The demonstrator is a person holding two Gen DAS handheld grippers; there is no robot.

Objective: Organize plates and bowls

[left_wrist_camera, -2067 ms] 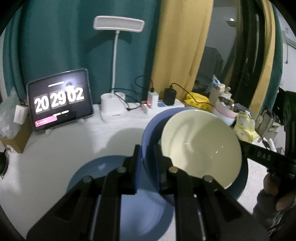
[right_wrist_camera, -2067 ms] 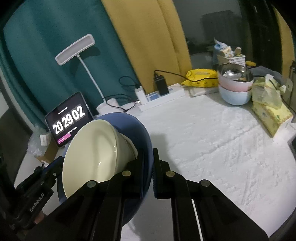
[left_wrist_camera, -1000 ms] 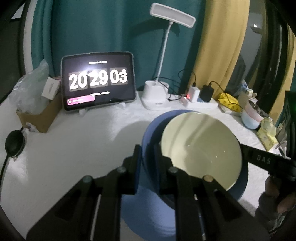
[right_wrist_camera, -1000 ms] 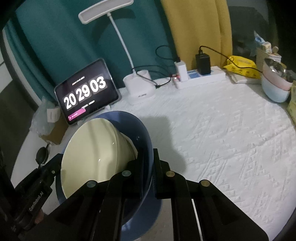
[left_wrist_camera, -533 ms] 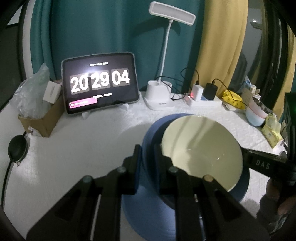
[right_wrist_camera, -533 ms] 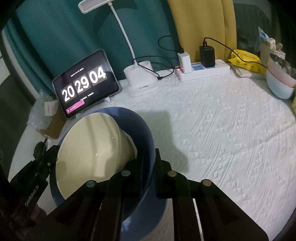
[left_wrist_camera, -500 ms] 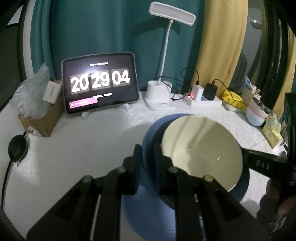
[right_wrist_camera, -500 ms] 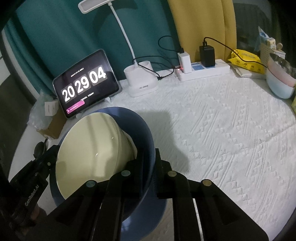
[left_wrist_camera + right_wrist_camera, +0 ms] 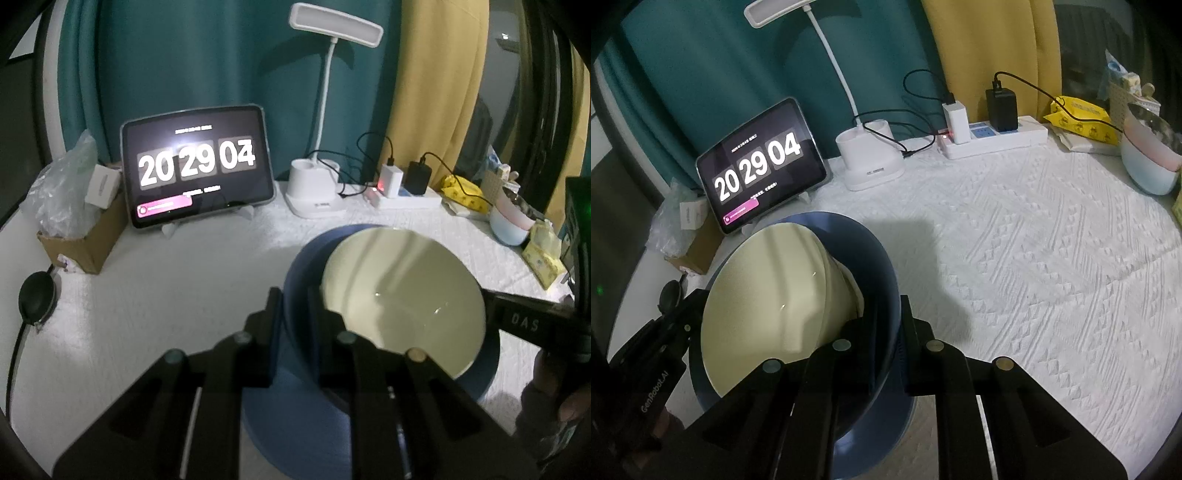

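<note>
At the lower centre of the left wrist view, the left gripper (image 9: pixel 293 301) is clamped on the near rim of a deep dark-blue bowl (image 9: pixel 301 273), one black finger outside the wall and one inside. A pale cream-yellow bowl (image 9: pixel 402 291) is nested inside the blue one, tilted, filling the middle right of that frame. Beneath them, at the bottom centre, lies a flat blue plate (image 9: pixel 295 424) on the white textured tablecloth (image 9: pixel 166 288); whether the blue bowl touches the plate cannot be told. At the right edge the right gripper reaches in, and the right wrist view shows that right gripper (image 9: pixel 890 325) closed on the opposite rim of the same blue bowl, at lower centre, with the cream bowl to its left. Toward the upper left of both views a tablet showing a flip clock (image 9: pixel 197 170) leans on a stand, with a white desk lamp (image 9: pixel 317 195) to its right and a white power strip with chargers (image 9: pixel 993 138) beyond. Stacked pink and light-blue bowls (image 9: pixel 1148 162) sit at the right edge of the right wrist view.
</note>
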